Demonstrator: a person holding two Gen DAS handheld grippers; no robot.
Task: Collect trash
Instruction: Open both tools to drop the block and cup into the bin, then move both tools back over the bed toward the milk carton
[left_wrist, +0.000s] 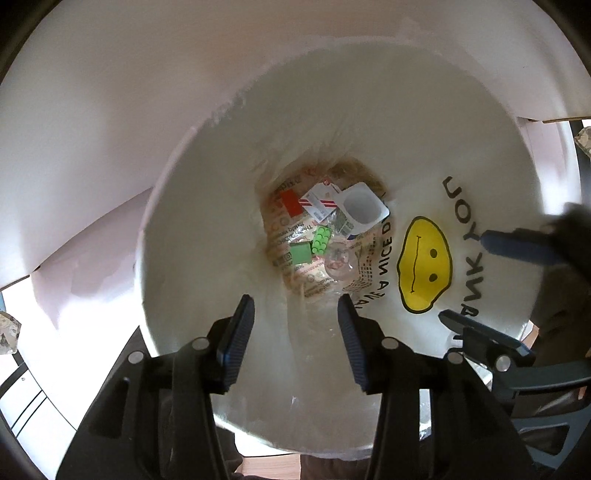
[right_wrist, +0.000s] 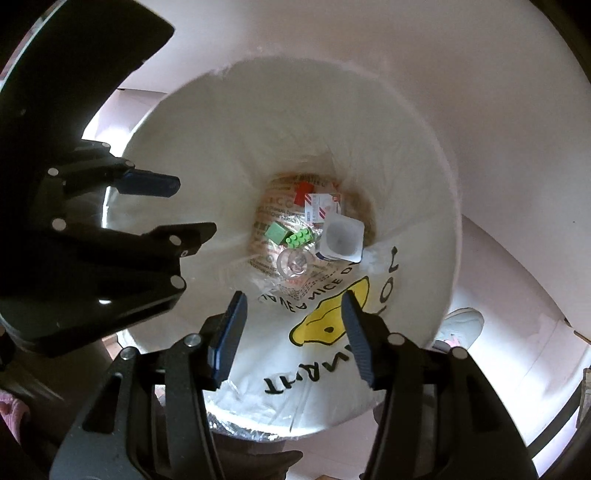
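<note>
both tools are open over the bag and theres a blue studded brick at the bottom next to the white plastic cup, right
Nearly. The studded brick is green, not blue; both wrist views show it. The rest holds: the left tool and right tool hang open over the bag, and the white plastic cup lies near the brick at the bottom.

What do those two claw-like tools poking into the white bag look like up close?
Each tool, the left tool and the right tool, is a black plastic frame with slotted arms and round silver screw heads. Each ends in two flat, tapered fingers with dark blue ribbed rubber pads. No cables, sleeves or markings show.
</note>
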